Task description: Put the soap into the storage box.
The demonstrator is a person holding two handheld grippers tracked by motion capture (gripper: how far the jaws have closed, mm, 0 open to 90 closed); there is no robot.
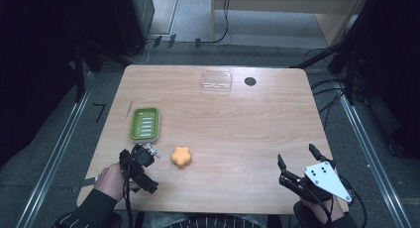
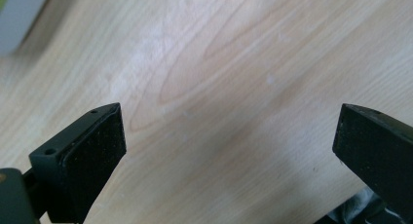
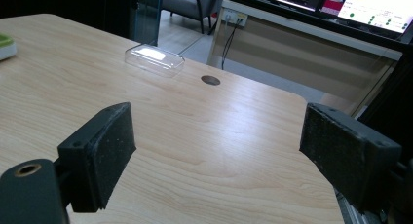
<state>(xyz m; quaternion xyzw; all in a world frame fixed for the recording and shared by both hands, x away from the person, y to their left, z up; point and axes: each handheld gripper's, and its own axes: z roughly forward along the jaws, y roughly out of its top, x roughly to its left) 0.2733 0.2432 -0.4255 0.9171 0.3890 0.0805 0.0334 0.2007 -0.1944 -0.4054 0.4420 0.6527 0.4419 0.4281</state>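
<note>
High view: my left gripper [image 1: 148, 153] gapes empty near the table's [image 1: 237, 119] front-left corner, one orange sponge [image 1: 181, 156] just beside it, one green dish [image 1: 144, 123] toward the left edge. Right gripper [image 1: 297, 156] wide, empty, front-right corner. One clear lid [image 1: 216, 81] at the far edge; middle open.

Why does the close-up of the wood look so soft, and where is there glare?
In the left gripper view the camera sits close to the table, so the grain blurs and a pale sheen washes its upper part. In the right gripper view the clear lid catches a bright white reflection. In the high view the surroundings are dark, while the tabletop is evenly lit.
</note>
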